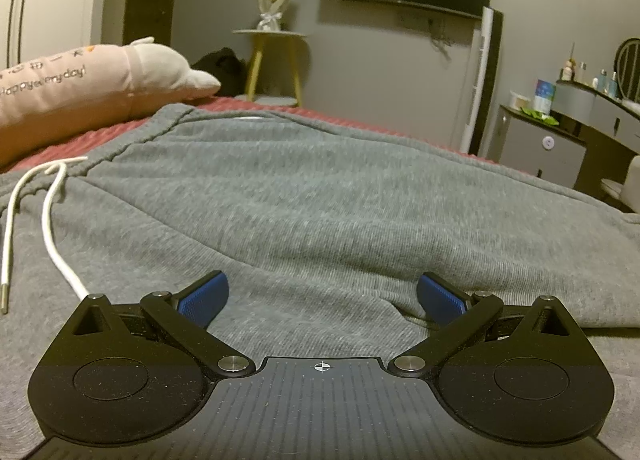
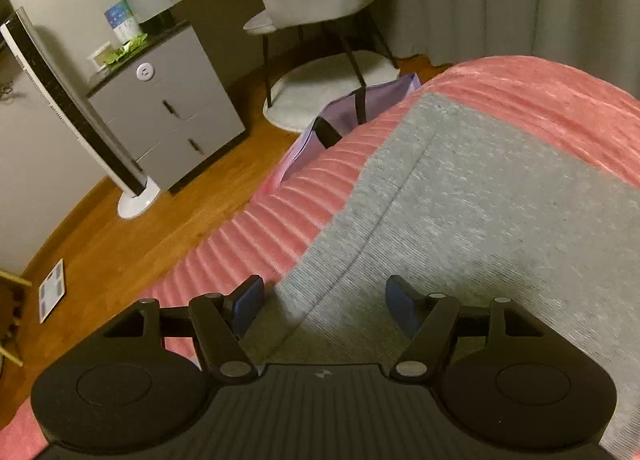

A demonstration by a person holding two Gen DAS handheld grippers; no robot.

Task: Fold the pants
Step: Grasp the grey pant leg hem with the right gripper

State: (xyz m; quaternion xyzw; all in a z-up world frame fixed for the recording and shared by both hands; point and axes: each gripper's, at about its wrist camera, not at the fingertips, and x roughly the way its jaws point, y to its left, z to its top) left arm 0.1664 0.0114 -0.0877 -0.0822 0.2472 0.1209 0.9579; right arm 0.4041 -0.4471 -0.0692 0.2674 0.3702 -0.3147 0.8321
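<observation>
Grey pants [image 1: 320, 196] lay flat on the pink ribbed bedspread [image 2: 280, 212], white drawstring [image 1: 52, 220] trailing at left. Left gripper [image 1: 322, 300] hovered low over the cloth, jaws apart, nothing between them. Right gripper [image 2: 324, 308] sat above the pants' edge [image 2: 352, 244], jaws apart, empty.

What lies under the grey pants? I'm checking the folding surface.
Under the grey pants a ribbed pink bedspread shows along their edges; the part directly beneath them is covered.
</observation>
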